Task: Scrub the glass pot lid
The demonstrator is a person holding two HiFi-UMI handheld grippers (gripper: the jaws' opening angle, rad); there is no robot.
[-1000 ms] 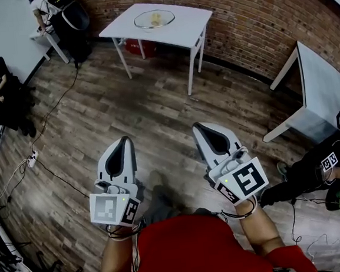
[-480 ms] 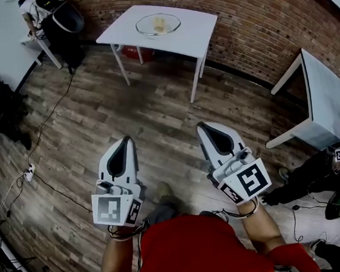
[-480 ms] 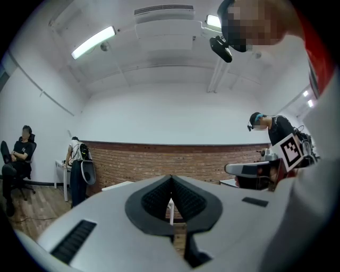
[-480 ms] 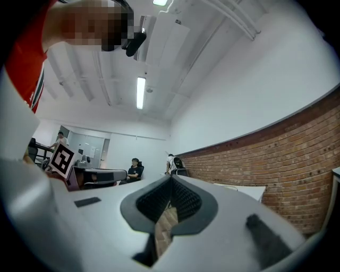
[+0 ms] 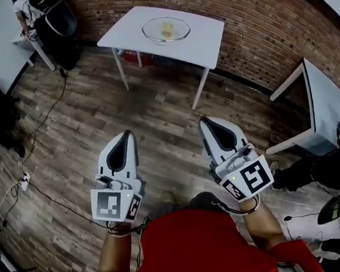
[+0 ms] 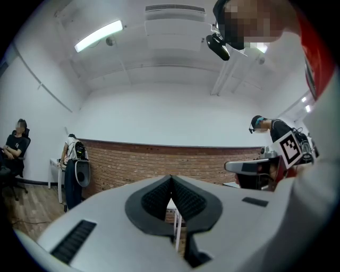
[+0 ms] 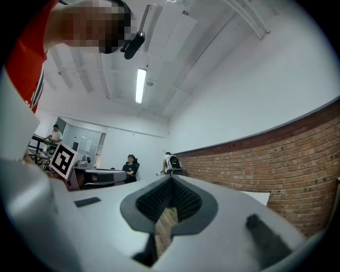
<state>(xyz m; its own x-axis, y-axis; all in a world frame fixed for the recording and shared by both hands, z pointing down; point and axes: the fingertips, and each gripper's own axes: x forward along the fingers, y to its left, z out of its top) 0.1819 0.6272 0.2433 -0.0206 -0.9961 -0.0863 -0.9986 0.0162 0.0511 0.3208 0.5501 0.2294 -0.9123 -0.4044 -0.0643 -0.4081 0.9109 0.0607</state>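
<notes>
Both shut and empty, left tool (image 5: 126, 134) and right tool (image 5: 205, 121) hover above open floor (image 5: 155, 107), table (image 5: 207, 39) ahead.

A white table (image 5: 206, 40) stands on wooden floor (image 5: 150, 116) beside the brick wall (image 5: 260, 18).

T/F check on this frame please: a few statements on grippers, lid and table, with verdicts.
1. The left gripper and the right gripper both have their fingers shut, with nothing between them. True.
2. The glass lid lies on the white table, with a yellowish object at its middle. True.
3. The right gripper touches the glass lid. False: both grippers are over the wooden floor, well short of the table.
4. The wall behind the table is white tile. False: it is a brick wall.
</notes>
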